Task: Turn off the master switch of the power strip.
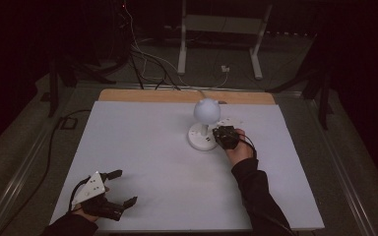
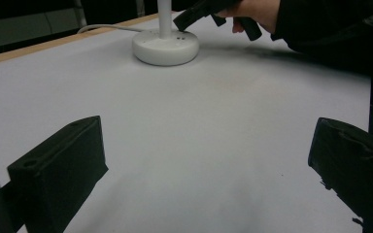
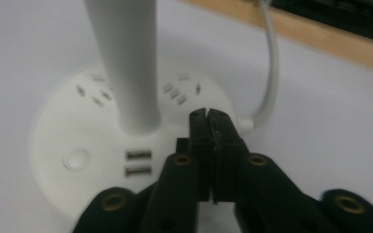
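White lamp base [image 3: 77,145] under the clenched right tool [image 3: 208,112], seemingly touching; left tool [image 1: 119,188] released.

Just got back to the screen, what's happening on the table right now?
A person works a white desk lamp near the far edge of the white table. The right tongs, shut, hover over the lamp's round base, beside its stem and above the sockets; contact can't be told. The left tongs rest open at the near left corner, holding nothing.

White lamp [image 1: 205,123] w/ white round base, white cord. Table [image 1: 142,147] top pale grey-white, far edge light wood. Both grippers black; left gripper [image 1: 120,187] w/ grey plate. Sleeves black.
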### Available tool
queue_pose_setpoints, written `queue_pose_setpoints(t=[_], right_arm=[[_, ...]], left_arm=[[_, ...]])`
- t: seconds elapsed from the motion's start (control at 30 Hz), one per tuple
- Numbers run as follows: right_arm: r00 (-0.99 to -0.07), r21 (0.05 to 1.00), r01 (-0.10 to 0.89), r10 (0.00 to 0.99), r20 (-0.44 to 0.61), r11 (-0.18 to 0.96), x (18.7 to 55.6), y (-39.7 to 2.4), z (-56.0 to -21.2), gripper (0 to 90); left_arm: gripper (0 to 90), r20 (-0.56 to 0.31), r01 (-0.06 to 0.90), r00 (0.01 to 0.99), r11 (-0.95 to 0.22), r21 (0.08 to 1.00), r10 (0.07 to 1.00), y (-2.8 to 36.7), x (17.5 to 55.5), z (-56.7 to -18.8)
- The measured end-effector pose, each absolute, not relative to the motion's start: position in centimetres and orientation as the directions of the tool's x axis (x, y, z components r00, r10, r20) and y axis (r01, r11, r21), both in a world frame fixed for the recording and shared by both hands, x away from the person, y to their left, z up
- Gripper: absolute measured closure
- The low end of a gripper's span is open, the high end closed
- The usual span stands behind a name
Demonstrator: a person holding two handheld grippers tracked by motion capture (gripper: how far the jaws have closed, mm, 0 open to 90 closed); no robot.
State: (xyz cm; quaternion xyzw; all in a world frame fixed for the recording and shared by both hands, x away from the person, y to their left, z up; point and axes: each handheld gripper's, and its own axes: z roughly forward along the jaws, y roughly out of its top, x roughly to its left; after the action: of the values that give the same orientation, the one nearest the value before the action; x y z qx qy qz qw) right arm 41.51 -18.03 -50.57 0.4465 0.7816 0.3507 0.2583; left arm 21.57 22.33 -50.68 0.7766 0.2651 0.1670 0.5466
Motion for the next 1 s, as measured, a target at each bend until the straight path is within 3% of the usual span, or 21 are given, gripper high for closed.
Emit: queue_pose_setpoints(t=[0.27, 0.33, 0.37, 0.5, 0.57, 0.6, 0.67, 0.87, 1.0], right_arm=[[-0.469, 0.797, 0.520, 0.882, -0.033, 0.306, 41.5, -18.7, -49.7, 76.8], [-0.481, 0.803, 0.508, 0.876, -0.035, 0.312, 41.4, -18.9, -49.6, 68.4], [-0.481, 0.803, 0.508, 0.876, -0.035, 0.312, 41.4, -18.9, -49.6, 68.4], [-0.499, 0.833, 0.478, 0.867, -0.004, 0.279, 40.7, -19.4, -49.0, 40.8], [-0.513, 0.839, 0.474, 0.858, 0.017, 0.267, 40.5, -19.7, -48.8, 32.7], [-0.513, 0.839, 0.474, 0.858, 0.017, 0.267, 40.5, -19.7, -48.8, 32.7], [-0.535, 0.847, 0.471, 0.843, 0.052, 0.247, 40.1, -20.1, -48.4, 20.2], [-0.584, 0.851, 0.475, 0.804, 0.116, 0.223, 39.2, -21.0, -47.4, 7.2], [-0.612, 0.840, 0.494, 0.775, 0.154, 0.223, 38.5, -21.7, -46.8, 3.6]], left_arm=[[0.7, -0.028, 0.227, 0.804, -0.263, 0.938, 0.595, 22.3, 21.6, -50.7], [0.6, -0.027, 0.226, 0.803, -0.262, 0.938, 0.596, 22.4, 21.6, -50.6], [0.6, -0.027, 0.226, 0.803, -0.262, 0.938, 0.596, 22.4, 21.6, -50.6], [0.6, -0.030, 0.229, 0.801, -0.259, 0.938, 0.598, 22.4, 21.6, -50.6], [0.7, -0.030, 0.229, 0.801, -0.260, 0.938, 0.598, 22.4, 21.6, -50.7], [0.7, -0.028, 0.228, 0.801, -0.262, 0.938, 0.597, 22.3, 21.6, -50.7], [0.7, -0.026, 0.228, 0.802, -0.264, 0.937, 0.597, 22.3, 21.6, -50.7], [0.6, -0.027, 0.228, 0.802, -0.264, 0.937, 0.597, 22.3, 21.6, -50.7], [0.6, -0.027, 0.228, 0.802, -0.264, 0.937, 0.597, 22.3, 21.6, -50.7]])
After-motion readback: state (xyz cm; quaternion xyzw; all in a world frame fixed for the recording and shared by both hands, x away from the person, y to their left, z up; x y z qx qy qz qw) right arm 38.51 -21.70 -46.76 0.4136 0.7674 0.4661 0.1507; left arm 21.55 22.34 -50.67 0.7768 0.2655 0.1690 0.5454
